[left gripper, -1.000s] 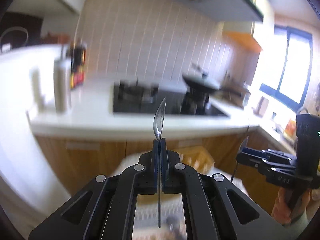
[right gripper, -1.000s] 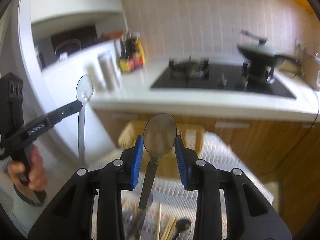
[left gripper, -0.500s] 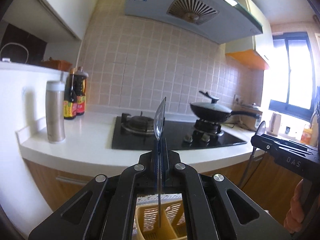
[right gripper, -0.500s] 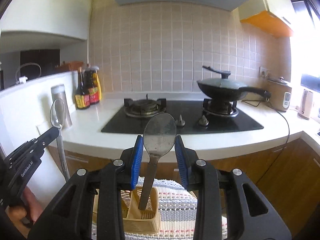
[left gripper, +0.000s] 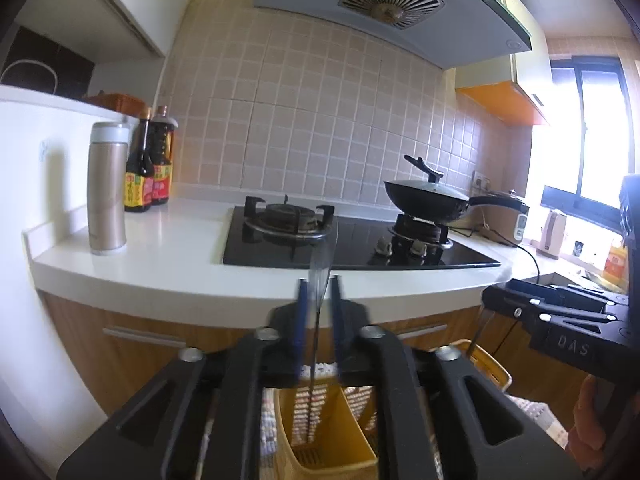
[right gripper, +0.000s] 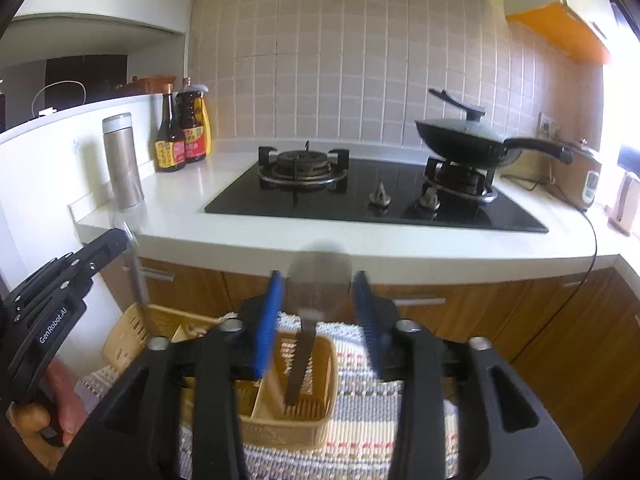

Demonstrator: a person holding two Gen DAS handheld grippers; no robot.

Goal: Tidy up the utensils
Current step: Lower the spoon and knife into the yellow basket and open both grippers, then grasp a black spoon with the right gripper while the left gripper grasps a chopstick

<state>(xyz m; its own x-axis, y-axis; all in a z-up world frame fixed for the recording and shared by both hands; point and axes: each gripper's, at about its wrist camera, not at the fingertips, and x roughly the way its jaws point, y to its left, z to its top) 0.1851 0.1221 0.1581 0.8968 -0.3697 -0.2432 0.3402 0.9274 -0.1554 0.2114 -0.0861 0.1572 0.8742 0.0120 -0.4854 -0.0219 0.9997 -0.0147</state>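
**Both claws let go over the basket**

Where each claw gripped a spoon half a second ago, the left claw (left gripper: 318,312) now stands narrowly parted and the right claw (right gripper: 318,312) wide, neither touching its blurred spoon (left gripper: 320,280) (right gripper: 316,292), whose handle hangs in the yellow basket (right gripper: 320,420) at bottom centre. Lettering reads "GenRobot.AI" at lower left of the right view, "DAS" at lower right of the left.
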